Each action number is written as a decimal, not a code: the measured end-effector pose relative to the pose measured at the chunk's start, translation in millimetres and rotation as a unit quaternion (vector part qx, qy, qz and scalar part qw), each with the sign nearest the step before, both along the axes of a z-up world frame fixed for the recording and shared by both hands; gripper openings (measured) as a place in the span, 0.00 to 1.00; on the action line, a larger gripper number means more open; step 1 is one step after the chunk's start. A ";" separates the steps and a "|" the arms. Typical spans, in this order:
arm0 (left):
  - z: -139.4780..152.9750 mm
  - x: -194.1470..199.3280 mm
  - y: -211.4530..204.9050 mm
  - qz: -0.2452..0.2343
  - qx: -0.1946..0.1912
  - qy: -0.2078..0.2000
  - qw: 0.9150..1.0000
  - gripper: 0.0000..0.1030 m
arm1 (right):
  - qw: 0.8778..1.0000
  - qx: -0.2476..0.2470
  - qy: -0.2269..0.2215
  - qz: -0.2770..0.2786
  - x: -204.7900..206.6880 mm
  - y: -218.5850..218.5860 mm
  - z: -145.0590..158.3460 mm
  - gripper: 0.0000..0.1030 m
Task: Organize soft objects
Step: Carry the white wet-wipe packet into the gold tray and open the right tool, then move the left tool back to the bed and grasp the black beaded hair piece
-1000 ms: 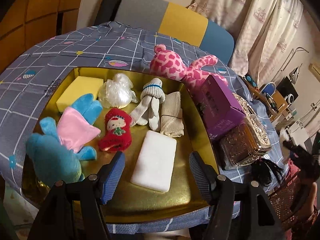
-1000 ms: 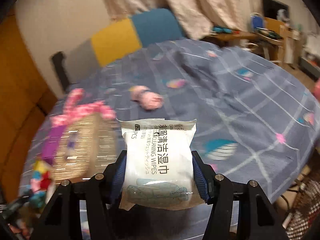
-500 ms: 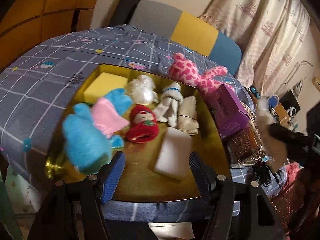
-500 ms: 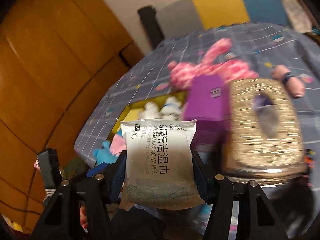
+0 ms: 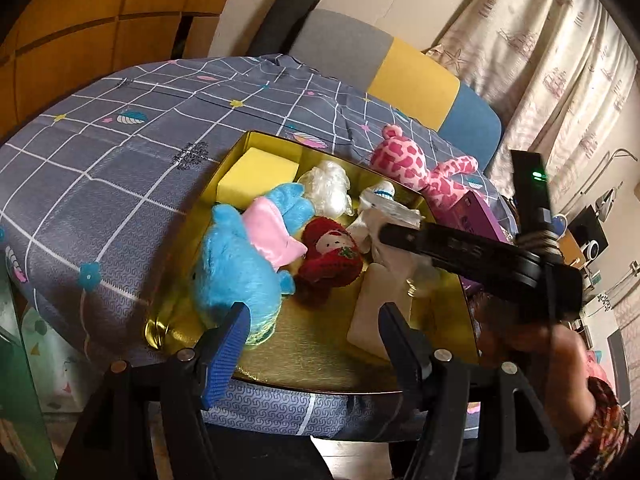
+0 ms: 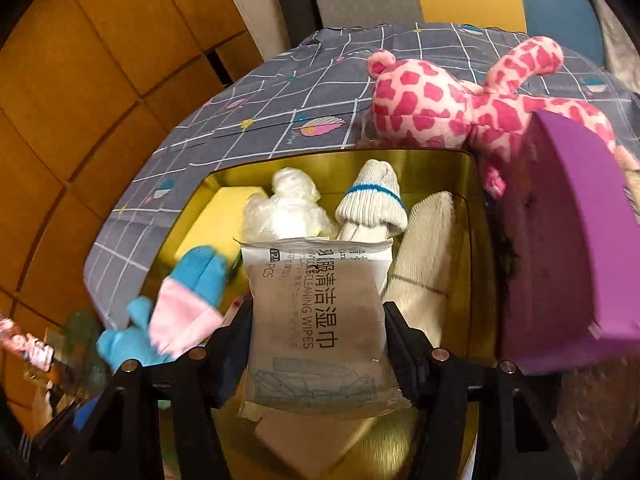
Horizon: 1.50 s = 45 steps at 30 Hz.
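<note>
A gold tray (image 5: 312,344) on the table holds a blue and pink plush (image 5: 236,264), a red doll (image 5: 330,252), a yellow sponge (image 5: 258,176), a clear plastic bundle (image 5: 328,188) and a white sponge (image 5: 376,312). My left gripper (image 5: 312,316) hangs open over the tray's near edge, with nothing between its fingers. My right gripper (image 6: 317,316) holds a pack of cleaning wipes (image 6: 320,280) over the tray (image 6: 432,168). Its jaws are opening, with the pack still between the pads. Behind the pack lie a white sock (image 6: 372,200) and a beige cloth (image 6: 428,240).
A pink spotted plush (image 6: 432,100) lies on the grey checked tablecloth (image 5: 120,168) behind the tray. A purple box (image 6: 568,240) stands against the tray's right side. A chair with a yellow and blue back (image 5: 420,84) is behind the table, and curtains hang at the right.
My right gripper has swung with the wipes pack from over the bare tablecloth to over the tray. It has come into the left wrist view. My left gripper has drifted sideways.
</note>
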<state>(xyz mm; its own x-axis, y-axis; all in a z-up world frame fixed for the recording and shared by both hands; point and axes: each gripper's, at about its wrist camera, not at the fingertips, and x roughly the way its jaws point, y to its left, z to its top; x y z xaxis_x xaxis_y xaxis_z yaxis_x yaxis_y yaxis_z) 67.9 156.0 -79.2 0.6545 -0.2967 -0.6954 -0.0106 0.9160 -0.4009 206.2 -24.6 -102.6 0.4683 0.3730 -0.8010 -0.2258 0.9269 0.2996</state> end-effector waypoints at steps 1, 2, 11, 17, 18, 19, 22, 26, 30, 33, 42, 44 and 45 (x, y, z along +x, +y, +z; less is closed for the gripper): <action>-0.6 0.1 0.4 0.000 -0.001 0.001 1.000 0.65 | 1.000 -0.007 -0.001 -0.002 0.6 0.5 -1.2 0.63; -1.5 0.3 0.5 0.000 -0.003 0.003 1.000 0.65 | 1.000 -0.012 -0.003 -0.003 1.1 1.2 -2.2 0.63; -3.9 3.9 -12.0 -0.020 -0.017 0.003 1.000 0.65 | 0.993 0.043 -0.112 0.008 -71.0 -35.8 53.7 0.72; 0.8 5.7 -46.7 -0.071 -0.015 -0.004 0.997 0.65 | 0.978 0.056 -0.193 -0.050 -118.8 -103.6 91.6 0.75; 2.3 5.7 -55.6 -0.084 -0.012 -0.006 0.996 0.65 | 0.976 0.055 -0.199 -0.074 -125.0 -120.6 94.5 0.77; 4.0 6.0 -64.9 -0.097 -0.009 -0.008 0.995 0.65 | 0.973 0.053 -0.201 -0.097 -128.3 -136.7 95.3 0.77; 8.9 4.9 -94.1 -0.139 0.003 -0.015 0.990 0.65 | 0.968 0.044 -0.189 -0.158 -136.6 -184.3 92.1 0.77; 13.3 3.5 -128.2 -0.182 0.010 -0.020 0.983 0.65 | 0.960 0.039 -0.166 -0.220 -147.1 -237.4 82.5 0.77; 19.9 1.2 -157.5 -0.223 0.016 -0.024 0.974 0.65 | 0.951 0.020 -0.158 -0.265 -161.6 -278.2 75.9 0.77; 25.7 -0.6 -186.2 -0.267 0.017 -0.024 0.963 0.65 | 0.944 0.012 -0.150 -0.294 -167.3 -306.6 69.1 0.77; 48.7 -11.5 -289.4 -0.377 0.048 -0.051 0.924 0.65 | 0.932 -0.017 -0.128 -0.340 -185.7 -369.5 52.4 0.77; 48.7 -11.4 -314.3 -0.393 0.062 -0.044 0.916 0.65 | 0.926 -0.008 -0.125 -0.356 -191.5 -381.8 48.7 0.77; 48.6 -11.3 -327.5 -0.401 0.069 -0.040 0.913 0.65 | 0.923 -0.005 -0.123 -0.365 -195.0 -388.1 47.0 0.77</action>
